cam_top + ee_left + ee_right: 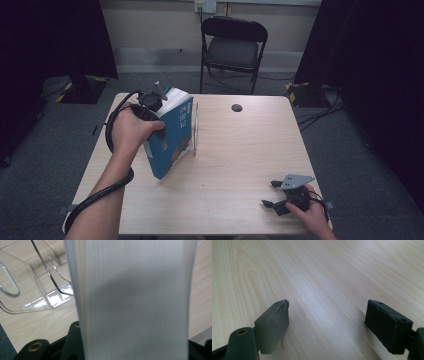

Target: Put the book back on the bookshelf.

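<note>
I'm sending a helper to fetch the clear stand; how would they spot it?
On the wooden table, look at the far left part, where the left claw grips a blue book. The stand sits right beside that book: see-through plastic, unlike everything else.

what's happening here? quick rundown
A person at a wooden table works with two handheld grippers. The left gripper is clamped on a thick blue book, holding it tilted, with its lower corner at the tabletop beside a clear plastic stand. In the left gripper view the book's page edges sit between the jaws. The right gripper rests near the table's front right edge, jaws open and holding nothing. The book is not in the stand yet.
</note>
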The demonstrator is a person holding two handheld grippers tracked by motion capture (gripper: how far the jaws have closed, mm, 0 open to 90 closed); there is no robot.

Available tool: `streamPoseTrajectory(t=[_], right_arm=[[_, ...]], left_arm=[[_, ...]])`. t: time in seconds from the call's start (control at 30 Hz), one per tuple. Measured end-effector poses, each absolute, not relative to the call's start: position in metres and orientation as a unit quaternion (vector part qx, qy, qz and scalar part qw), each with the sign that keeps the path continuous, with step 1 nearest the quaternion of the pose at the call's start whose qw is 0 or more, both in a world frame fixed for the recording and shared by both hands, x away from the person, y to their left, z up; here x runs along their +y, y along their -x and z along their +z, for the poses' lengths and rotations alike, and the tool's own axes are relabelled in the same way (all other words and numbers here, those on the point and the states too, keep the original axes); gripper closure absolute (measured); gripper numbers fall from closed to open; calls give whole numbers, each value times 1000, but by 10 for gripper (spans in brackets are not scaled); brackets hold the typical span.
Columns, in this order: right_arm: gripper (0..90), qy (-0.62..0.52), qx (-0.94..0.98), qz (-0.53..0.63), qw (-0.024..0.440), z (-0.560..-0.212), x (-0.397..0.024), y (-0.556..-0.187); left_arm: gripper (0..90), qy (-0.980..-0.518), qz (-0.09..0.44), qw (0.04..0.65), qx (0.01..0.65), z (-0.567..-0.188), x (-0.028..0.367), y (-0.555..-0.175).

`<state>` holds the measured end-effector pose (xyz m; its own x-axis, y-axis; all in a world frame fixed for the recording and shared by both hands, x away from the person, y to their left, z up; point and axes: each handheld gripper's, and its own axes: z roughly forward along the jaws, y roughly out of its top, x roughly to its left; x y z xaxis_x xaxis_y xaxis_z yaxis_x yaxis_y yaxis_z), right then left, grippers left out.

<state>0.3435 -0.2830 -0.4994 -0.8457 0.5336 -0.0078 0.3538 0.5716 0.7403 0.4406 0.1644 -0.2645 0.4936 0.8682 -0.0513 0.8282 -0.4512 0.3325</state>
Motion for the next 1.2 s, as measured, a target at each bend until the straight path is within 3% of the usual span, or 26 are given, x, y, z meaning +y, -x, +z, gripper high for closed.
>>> streamPoseTrajectory(t=[1.2], right_arm=[[188,-251,880,387,114,-499,-284,-343]], left_arm=[[621,-817,65,167,548,-274,147,-471]])
